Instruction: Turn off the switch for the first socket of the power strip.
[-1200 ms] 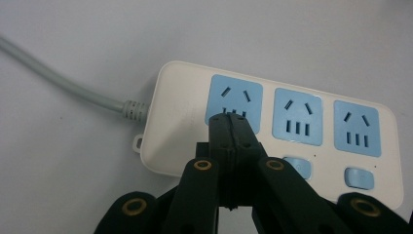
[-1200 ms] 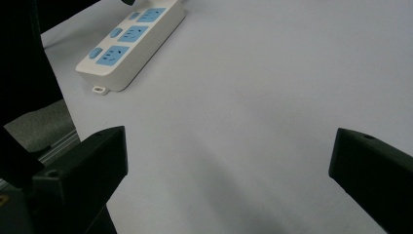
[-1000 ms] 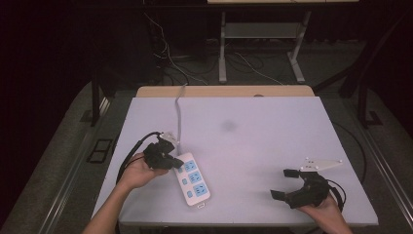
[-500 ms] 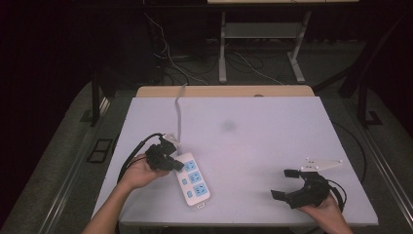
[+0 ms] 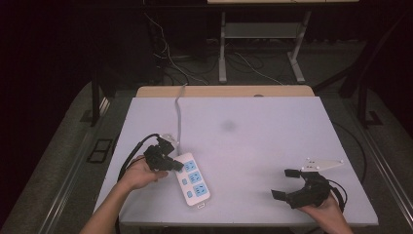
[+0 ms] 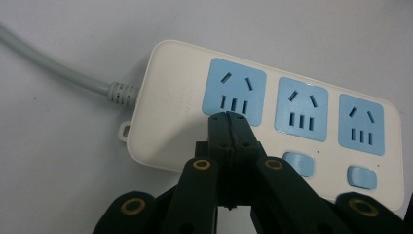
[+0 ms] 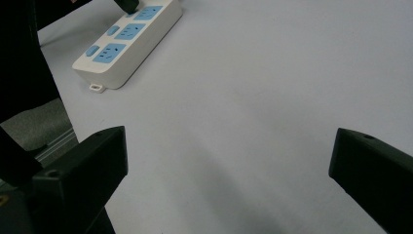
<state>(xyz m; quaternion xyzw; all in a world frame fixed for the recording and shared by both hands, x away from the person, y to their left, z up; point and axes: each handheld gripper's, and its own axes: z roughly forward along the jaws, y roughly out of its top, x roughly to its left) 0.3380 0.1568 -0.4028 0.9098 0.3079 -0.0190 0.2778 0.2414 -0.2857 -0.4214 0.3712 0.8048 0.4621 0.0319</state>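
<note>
While left claw [image 6: 228,117] pinches shut at power strip [image 5: 194,179], right claw [image 5: 286,184] gapes near table [image 5: 272,141] edge.

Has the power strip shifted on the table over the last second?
No. The power strip lies at the same spot and angle relative to the table's near edge, with the left gripper at its cord end.
</note>
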